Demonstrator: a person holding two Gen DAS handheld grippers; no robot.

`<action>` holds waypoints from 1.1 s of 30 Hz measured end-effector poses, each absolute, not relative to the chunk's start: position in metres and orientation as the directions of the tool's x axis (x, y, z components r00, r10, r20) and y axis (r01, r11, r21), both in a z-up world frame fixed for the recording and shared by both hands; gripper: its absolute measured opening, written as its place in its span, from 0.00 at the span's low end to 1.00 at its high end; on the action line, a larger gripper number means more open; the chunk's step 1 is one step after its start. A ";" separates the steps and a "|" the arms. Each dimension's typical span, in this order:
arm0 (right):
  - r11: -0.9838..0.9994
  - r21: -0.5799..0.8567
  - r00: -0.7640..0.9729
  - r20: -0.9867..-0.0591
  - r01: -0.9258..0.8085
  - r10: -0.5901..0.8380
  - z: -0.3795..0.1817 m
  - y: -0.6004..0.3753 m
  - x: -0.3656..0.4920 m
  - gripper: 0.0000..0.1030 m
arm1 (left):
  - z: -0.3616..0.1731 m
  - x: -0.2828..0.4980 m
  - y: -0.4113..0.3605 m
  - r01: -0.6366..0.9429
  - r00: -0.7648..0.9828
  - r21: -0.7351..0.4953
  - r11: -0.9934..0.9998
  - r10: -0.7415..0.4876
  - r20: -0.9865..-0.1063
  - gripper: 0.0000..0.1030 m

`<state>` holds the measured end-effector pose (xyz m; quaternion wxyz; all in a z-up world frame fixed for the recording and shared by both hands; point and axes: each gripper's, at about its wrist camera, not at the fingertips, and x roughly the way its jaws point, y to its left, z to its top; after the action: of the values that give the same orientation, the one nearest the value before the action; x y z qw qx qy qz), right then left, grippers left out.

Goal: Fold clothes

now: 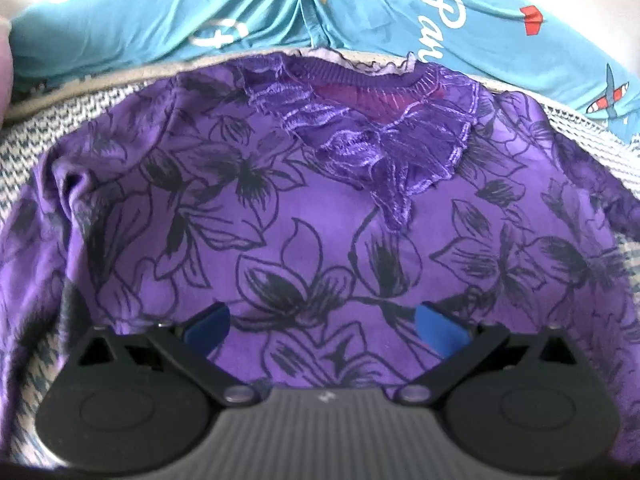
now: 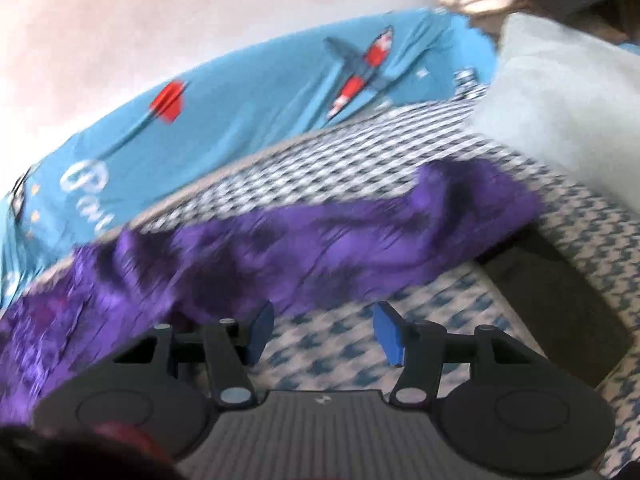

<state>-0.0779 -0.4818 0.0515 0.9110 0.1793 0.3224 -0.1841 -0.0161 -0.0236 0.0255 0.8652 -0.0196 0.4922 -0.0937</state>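
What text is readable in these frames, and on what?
"Par", white script cut off by the frame edge, on the blue cloth.
"Pa", more letters blurred, same script on the blue cloth in the right wrist view.
White mark on the blue cloth: unreadable.
Purple top: no text.

Left claw [image 1: 322, 326] and right claw [image 2: 322, 334] agape, empty.

Black left gripper [image 1: 322, 326], blue fingers [image 1: 438, 330], ribbed grey base

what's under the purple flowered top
The purple top lies on a houndstooth-patterned cloth, showing around its edges. Whatever is beneath its middle is covered.
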 end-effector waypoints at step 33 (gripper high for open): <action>0.741 -0.059 0.605 -0.534 0.669 -0.590 0.039 -0.527 -0.038 0.04 | 0.021 -0.015 -0.031 0.193 0.498 -0.106 0.975 -0.191 -0.846 1.00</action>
<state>-0.0378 -0.5269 0.0388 0.8929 0.0736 0.2702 -0.3525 -0.0149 -0.0313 0.0211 0.8654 0.0011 0.4886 -0.1109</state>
